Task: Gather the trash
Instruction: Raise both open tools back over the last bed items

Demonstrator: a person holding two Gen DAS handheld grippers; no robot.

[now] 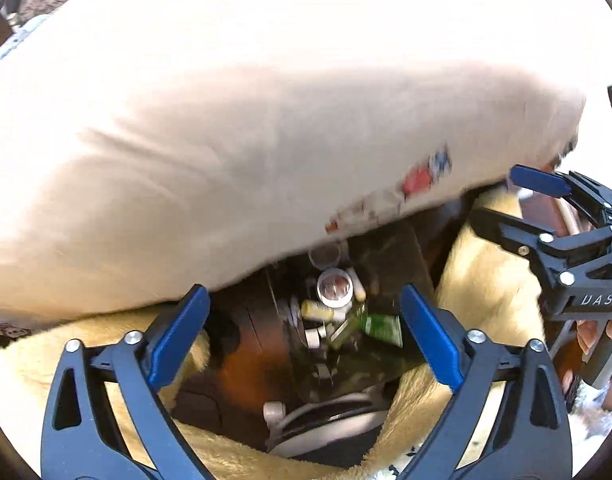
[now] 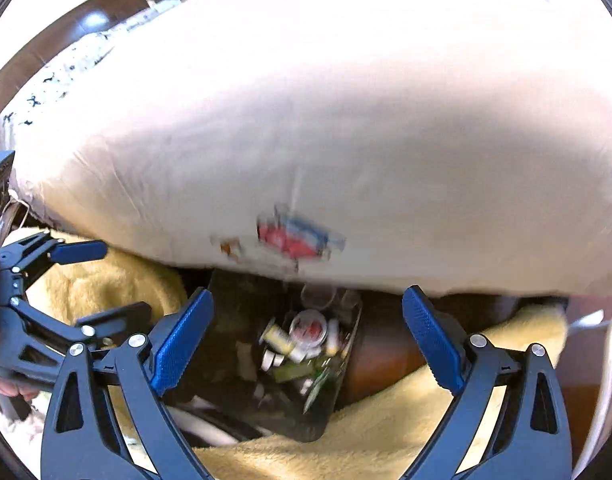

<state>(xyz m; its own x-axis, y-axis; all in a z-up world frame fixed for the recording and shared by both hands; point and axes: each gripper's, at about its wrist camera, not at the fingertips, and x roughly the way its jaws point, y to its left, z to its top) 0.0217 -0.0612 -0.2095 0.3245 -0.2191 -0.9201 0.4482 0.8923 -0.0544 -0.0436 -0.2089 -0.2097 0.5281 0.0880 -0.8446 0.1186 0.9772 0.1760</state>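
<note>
A dark bin (image 2: 234, 320) holds trash: a round clear lid with a red label (image 1: 335, 289) (image 2: 309, 329), small yellow-white bottles (image 1: 318, 311) (image 2: 280, 338) and a green wrapper (image 1: 380, 325) (image 2: 294, 370). My left gripper (image 1: 304, 338) is open and empty, above the trash. My right gripper (image 2: 308, 340) is open and empty, also over the bin; it shows at the right of the left wrist view (image 1: 518, 200). The left gripper shows at the left of the right wrist view (image 2: 94, 280). A big cream pillow (image 1: 266, 120) (image 2: 326, 120) hangs over the bin's far side.
A fluffy yellow blanket (image 1: 482, 288) (image 2: 386, 432) surrounds the bin. Brown wooden furniture (image 2: 386, 356) stands beside it. A white cable or hose (image 1: 326, 420) lies below the bin. A patterned sheet (image 2: 66, 64) lies at the far left.
</note>
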